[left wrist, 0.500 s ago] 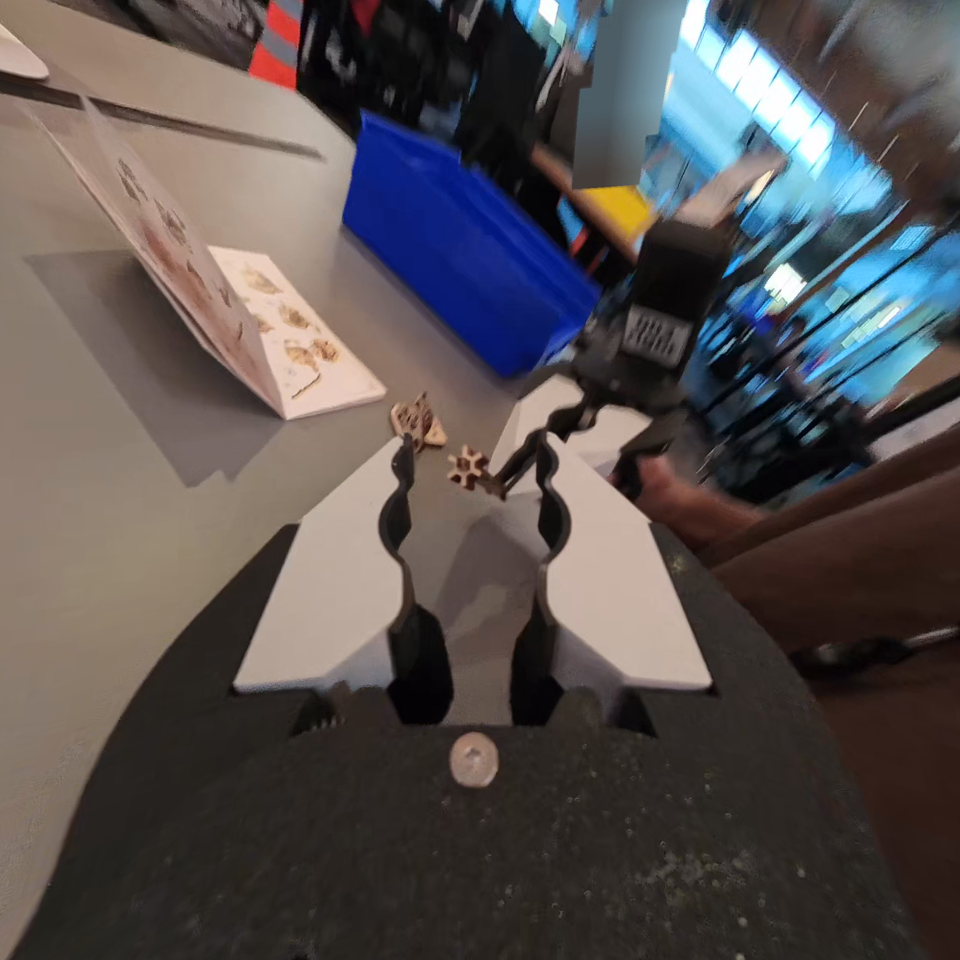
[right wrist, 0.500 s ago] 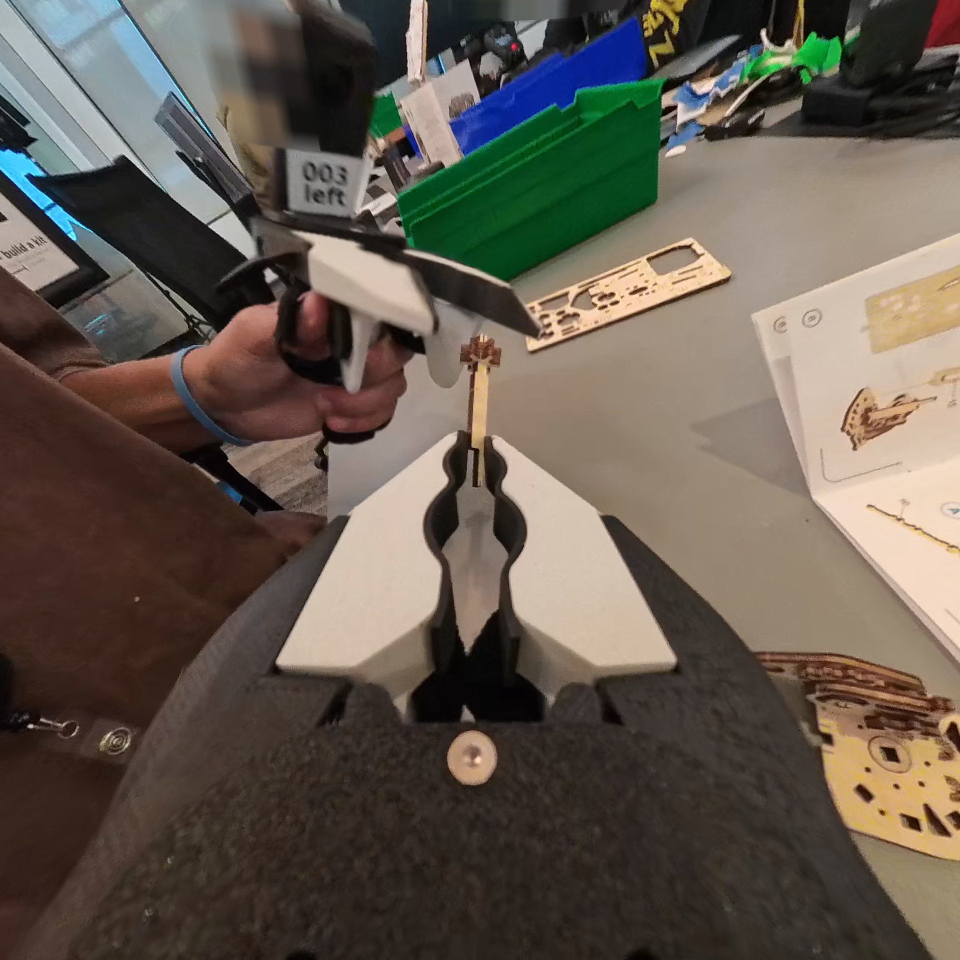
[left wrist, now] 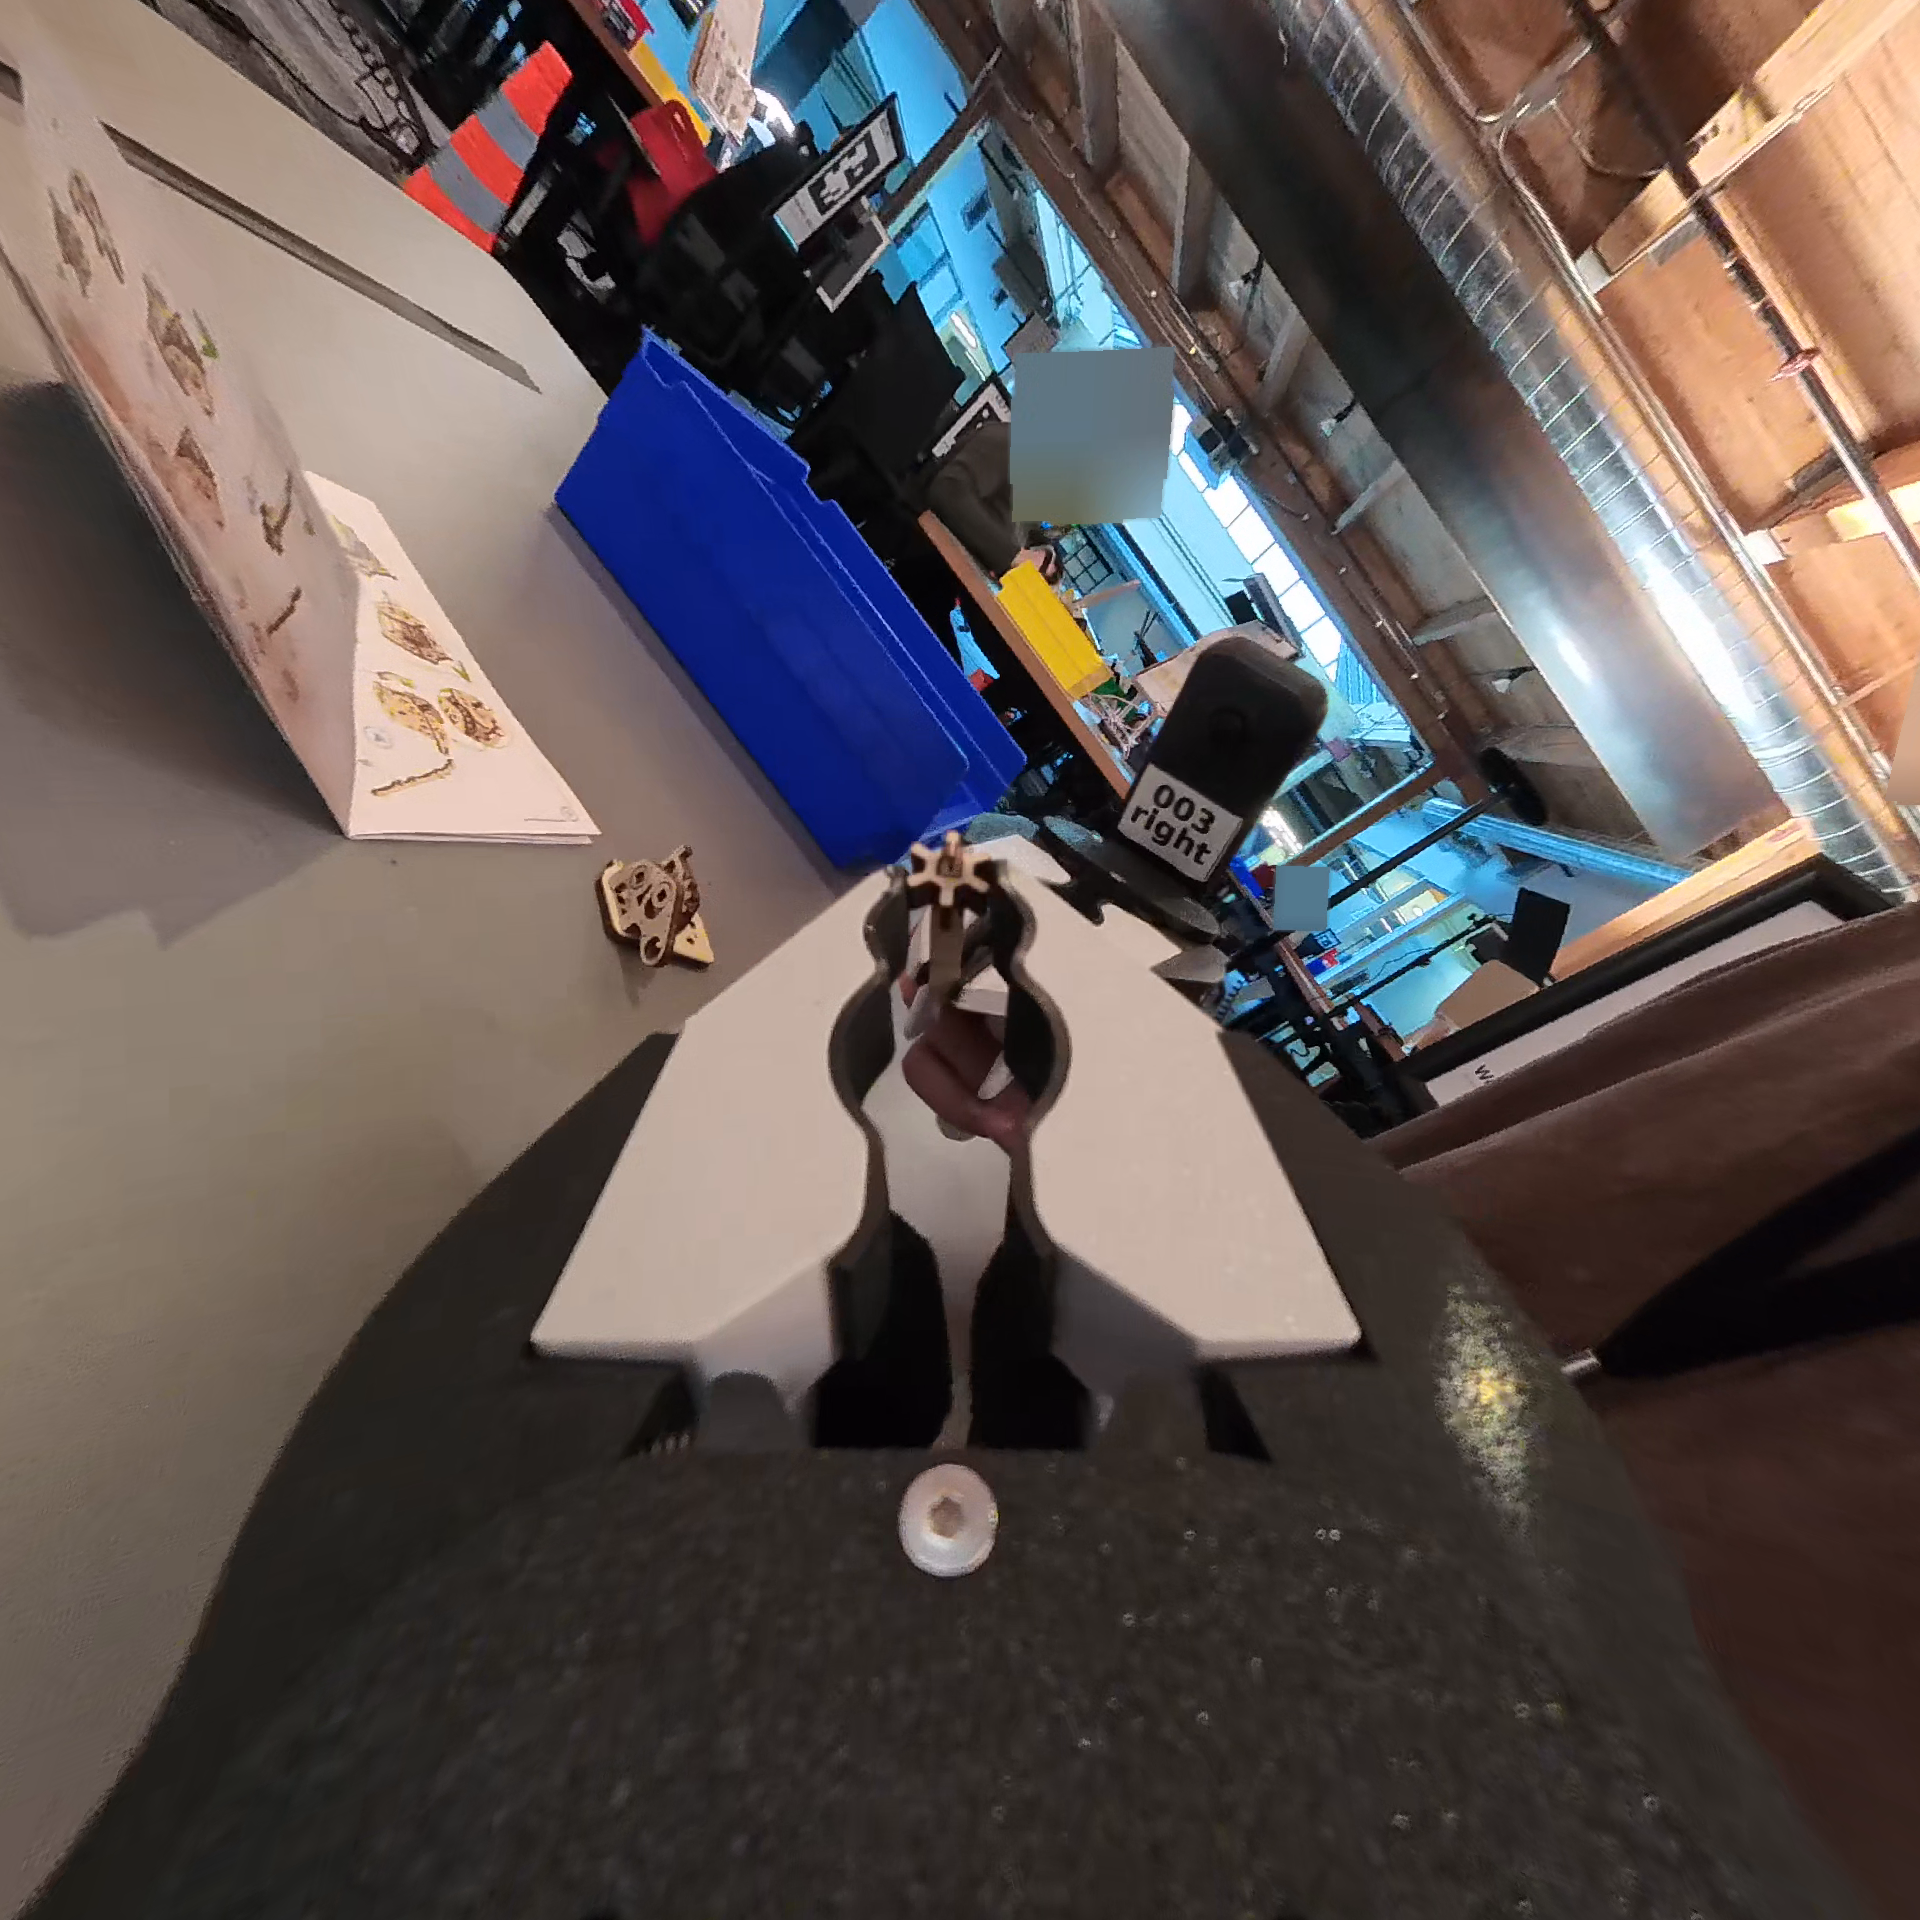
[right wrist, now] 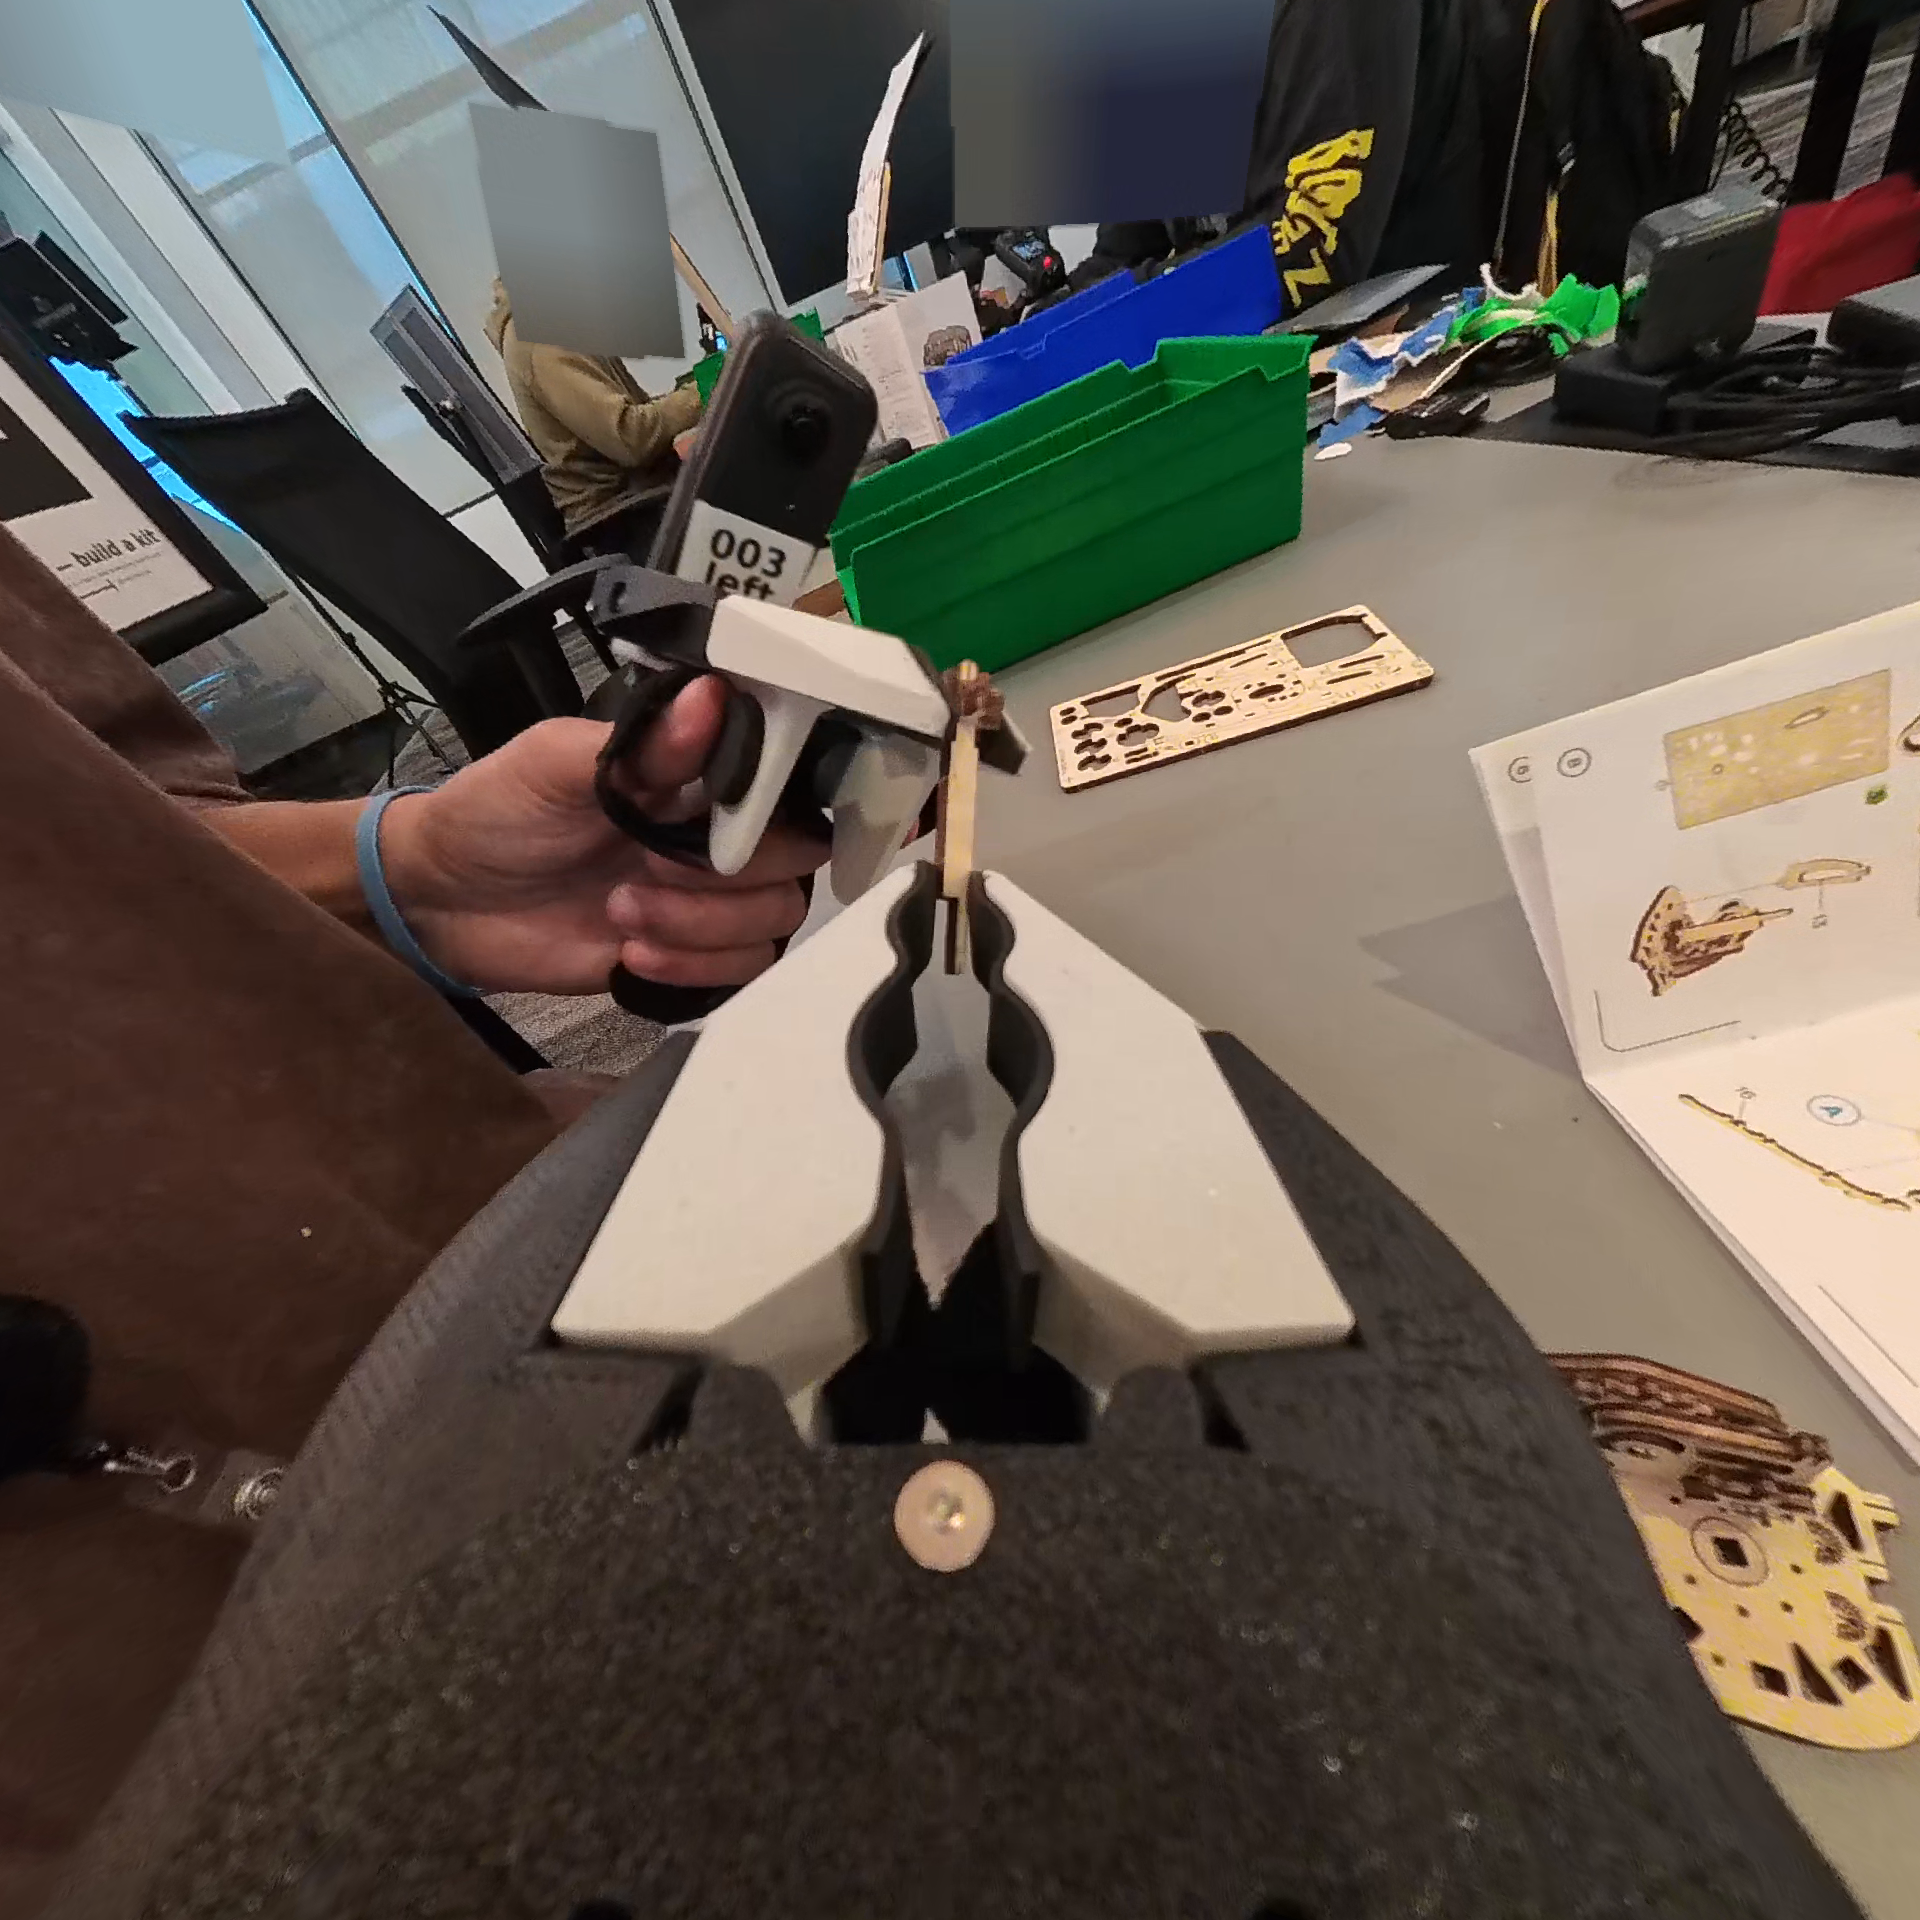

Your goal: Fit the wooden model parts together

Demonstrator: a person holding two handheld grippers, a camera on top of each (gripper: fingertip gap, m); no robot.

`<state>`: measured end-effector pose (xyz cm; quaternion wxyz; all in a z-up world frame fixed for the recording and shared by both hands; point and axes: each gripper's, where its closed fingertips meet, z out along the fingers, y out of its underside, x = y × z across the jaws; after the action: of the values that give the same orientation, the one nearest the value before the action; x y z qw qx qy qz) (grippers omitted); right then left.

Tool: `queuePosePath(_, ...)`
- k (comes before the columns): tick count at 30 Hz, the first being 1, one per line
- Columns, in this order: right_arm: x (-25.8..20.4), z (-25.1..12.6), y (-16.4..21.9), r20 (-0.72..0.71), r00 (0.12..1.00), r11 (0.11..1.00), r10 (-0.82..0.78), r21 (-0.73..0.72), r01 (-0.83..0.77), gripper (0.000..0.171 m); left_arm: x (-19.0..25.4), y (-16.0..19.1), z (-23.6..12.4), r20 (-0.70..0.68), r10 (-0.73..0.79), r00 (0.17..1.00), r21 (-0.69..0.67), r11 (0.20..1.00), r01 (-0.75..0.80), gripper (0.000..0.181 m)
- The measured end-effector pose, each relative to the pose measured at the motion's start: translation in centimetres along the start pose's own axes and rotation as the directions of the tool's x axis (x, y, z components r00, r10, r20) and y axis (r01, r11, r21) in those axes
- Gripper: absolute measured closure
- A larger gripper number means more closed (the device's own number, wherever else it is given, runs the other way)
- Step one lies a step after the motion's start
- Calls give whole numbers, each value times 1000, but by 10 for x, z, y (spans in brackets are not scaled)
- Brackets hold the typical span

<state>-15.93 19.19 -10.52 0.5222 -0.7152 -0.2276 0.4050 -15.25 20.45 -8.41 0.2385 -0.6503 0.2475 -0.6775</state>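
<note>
right tongs: our right gripper is squeezed tight on the bottom of the thin wooden stick and holds it standing up above the grey table.
left tongs: our left gripper is up at the stick's top, its tips close around the little wooden gear. we think it pinches the gear, but the tips hide the touch.
where the parts are: the gear sits at the top end of the stick, in the air between both tongs.
what could snap: the stick is thin. if we push crooked, it may bend or break.
what could slip: if the gear tips sideways, it may jam or pop out and fall.
what could get bumped: the small wooden piece and the paper booklet lie near, and a dropped gear could land among them.
</note>
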Motion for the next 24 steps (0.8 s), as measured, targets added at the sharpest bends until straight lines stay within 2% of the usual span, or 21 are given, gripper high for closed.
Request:
queuePosePath(6,2,-3,0,-1,1000,1000,22,4,-22,166,1,3,2,-9,-12,1000,-37,999,12,169)
queuePosePath(12,-1,-4,-1,78,983,986,165,26,-167,166,4,4,4,-26,30,999,-84,996,-32,169)
queuePosePath(20,3,-2,8,35,989,989,146,-13,-146,166,-3,8,6,-22,-16,1000,-106,994,13,169)
queuePosePath(23,5,-8,-4,69,970,969,234,71,-238,166,0,2,5,-50,-23,998,-88,996,19,169)
queuePosePath(24,7,-9,-7,87,955,951,282,103,-290,166,0,-1,5,-58,-35,998,-80,996,30,163)
